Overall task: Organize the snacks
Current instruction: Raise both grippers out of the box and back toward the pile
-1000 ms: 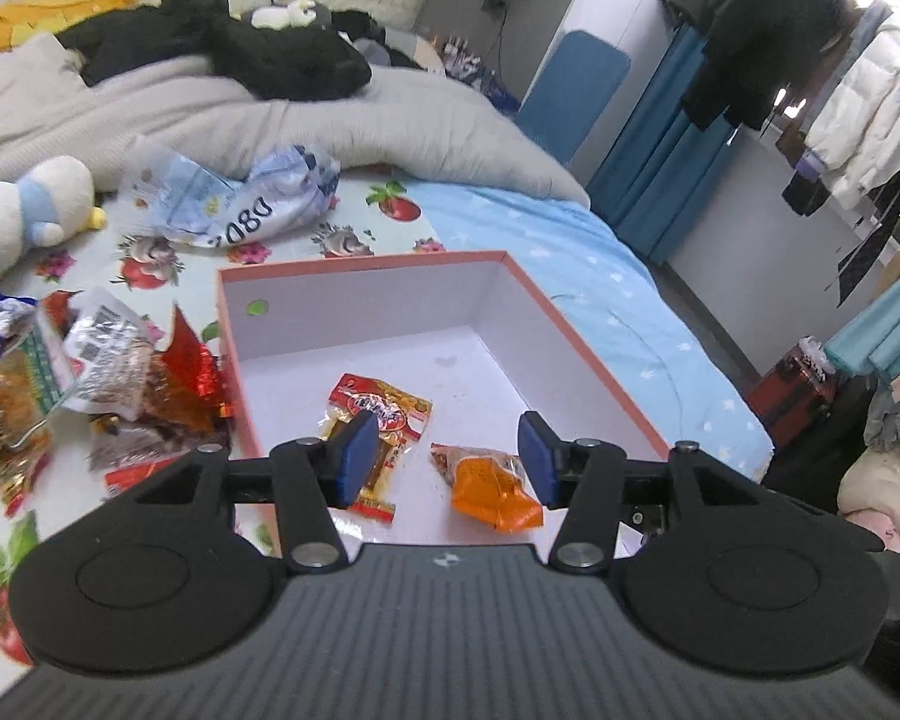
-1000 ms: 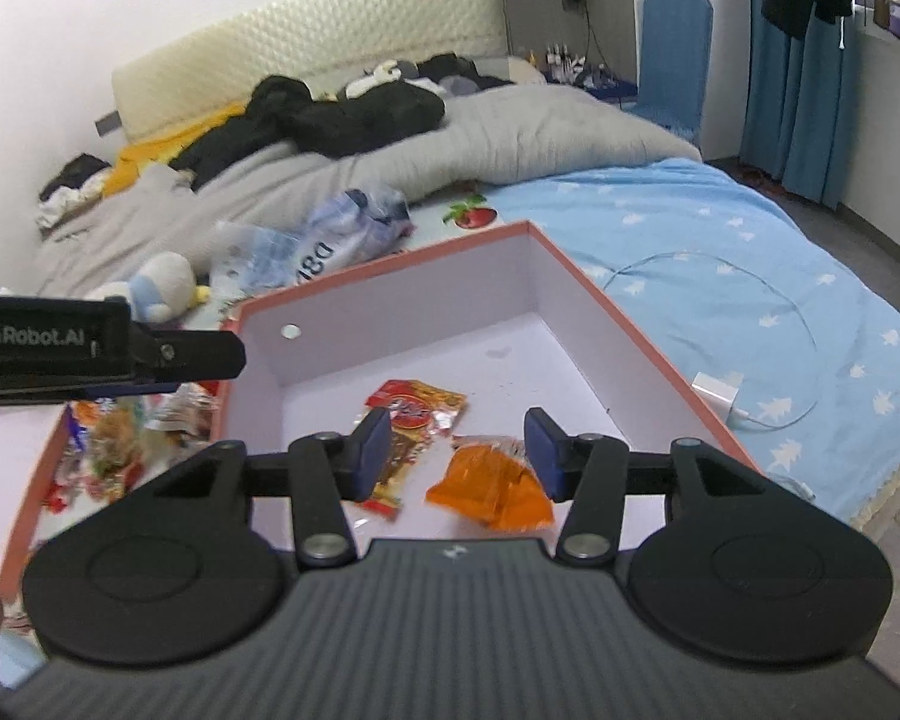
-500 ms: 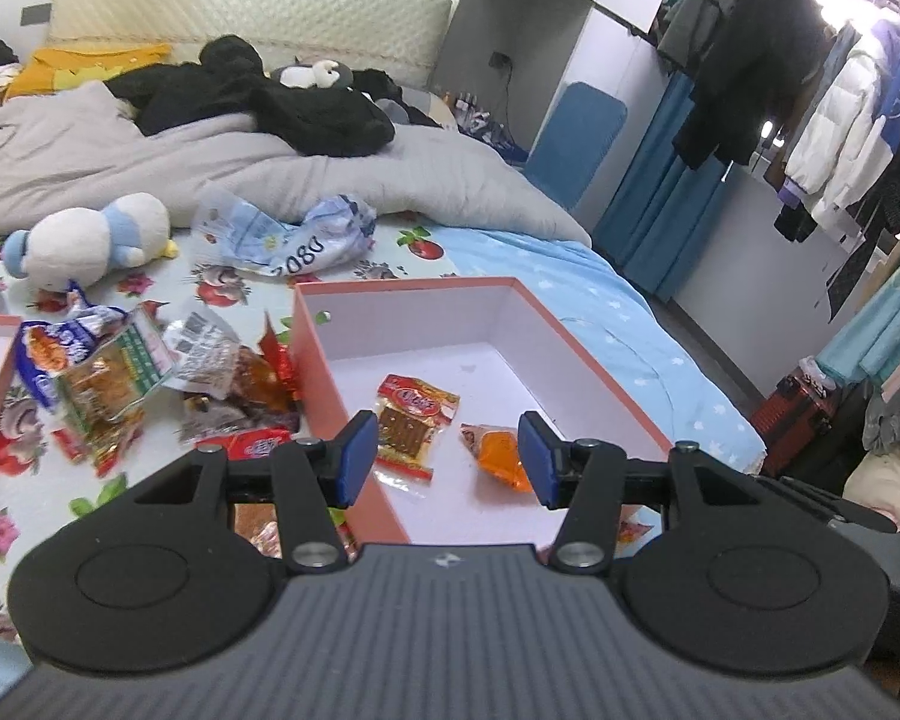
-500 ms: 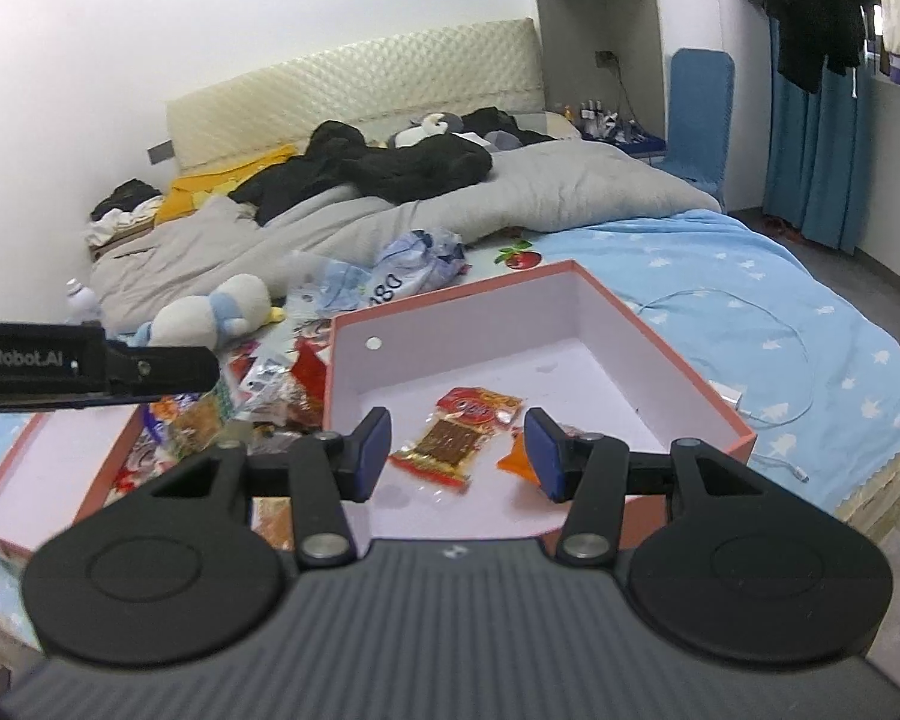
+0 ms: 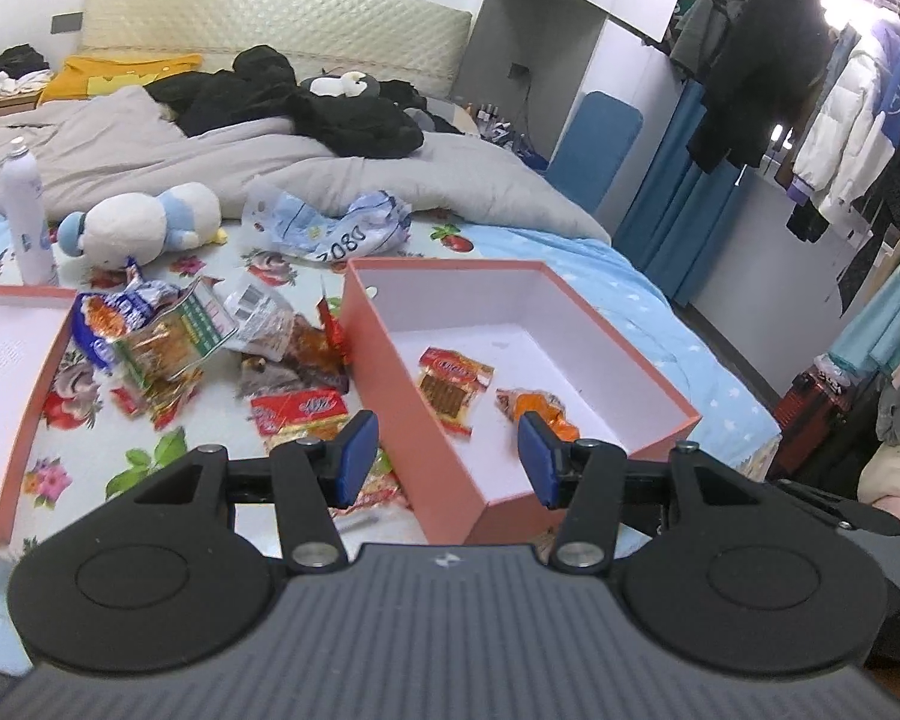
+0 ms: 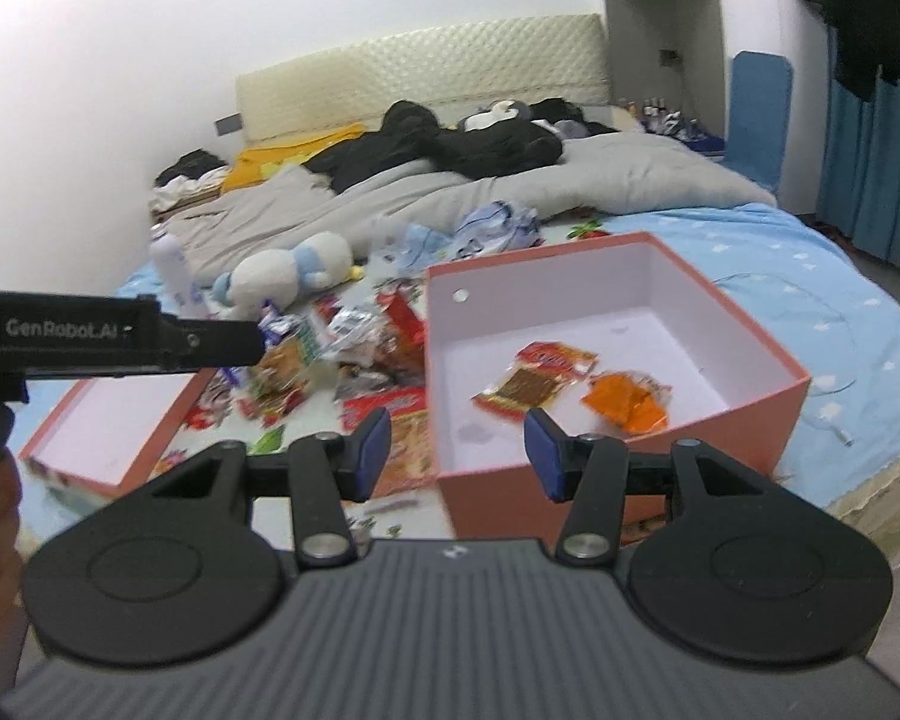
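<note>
Both grippers pulled back from salmon box (image 5: 450, 468); snack pile (image 5: 210, 354) now visible centre-left on floral sheet (image 5: 150, 456). Left gripper (image 5: 444, 459) and right gripper (image 6: 457, 450) half-open, empty.

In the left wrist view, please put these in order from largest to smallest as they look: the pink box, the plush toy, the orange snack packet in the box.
1. pink box
2. plush toy, though it lies farther from the camera
3. orange snack packet
</note>
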`<state>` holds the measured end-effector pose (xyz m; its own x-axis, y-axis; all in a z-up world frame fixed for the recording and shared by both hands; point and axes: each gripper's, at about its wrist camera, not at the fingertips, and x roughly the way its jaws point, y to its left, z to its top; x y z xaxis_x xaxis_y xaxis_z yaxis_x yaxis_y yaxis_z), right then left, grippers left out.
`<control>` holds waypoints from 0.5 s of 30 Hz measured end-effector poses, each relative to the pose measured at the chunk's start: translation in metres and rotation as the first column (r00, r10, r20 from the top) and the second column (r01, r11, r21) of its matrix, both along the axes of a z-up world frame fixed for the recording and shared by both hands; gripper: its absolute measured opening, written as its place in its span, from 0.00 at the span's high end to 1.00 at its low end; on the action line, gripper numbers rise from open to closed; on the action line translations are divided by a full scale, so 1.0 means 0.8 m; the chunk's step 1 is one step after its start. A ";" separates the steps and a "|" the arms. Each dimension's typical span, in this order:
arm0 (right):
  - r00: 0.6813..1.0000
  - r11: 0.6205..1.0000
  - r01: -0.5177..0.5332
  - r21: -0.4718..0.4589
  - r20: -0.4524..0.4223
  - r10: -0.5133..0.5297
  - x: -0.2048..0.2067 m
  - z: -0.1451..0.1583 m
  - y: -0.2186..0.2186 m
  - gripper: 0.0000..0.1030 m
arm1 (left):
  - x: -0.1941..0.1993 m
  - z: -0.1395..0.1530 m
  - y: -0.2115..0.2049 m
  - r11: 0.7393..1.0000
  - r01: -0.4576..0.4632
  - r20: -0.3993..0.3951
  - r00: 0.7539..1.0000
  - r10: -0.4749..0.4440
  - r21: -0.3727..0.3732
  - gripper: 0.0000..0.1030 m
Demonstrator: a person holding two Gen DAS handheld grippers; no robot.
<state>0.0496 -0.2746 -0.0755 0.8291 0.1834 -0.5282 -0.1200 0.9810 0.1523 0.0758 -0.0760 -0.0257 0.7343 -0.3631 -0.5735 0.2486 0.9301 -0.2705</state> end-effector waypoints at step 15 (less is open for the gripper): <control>0.993 0.993 -0.114 -0.024 -0.037 0.113 -0.017 -0.031 0.052 0.50 | -0.022 -0.049 0.041 0.997 -0.080 -0.075 0.994 0.080 0.005 0.44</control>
<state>0.0360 -0.2327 -0.1005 0.7841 0.2609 -0.5631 -0.2253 0.9651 0.1335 0.0586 -0.0430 -0.0653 0.7155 -0.3041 -0.6289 0.1528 0.9466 -0.2839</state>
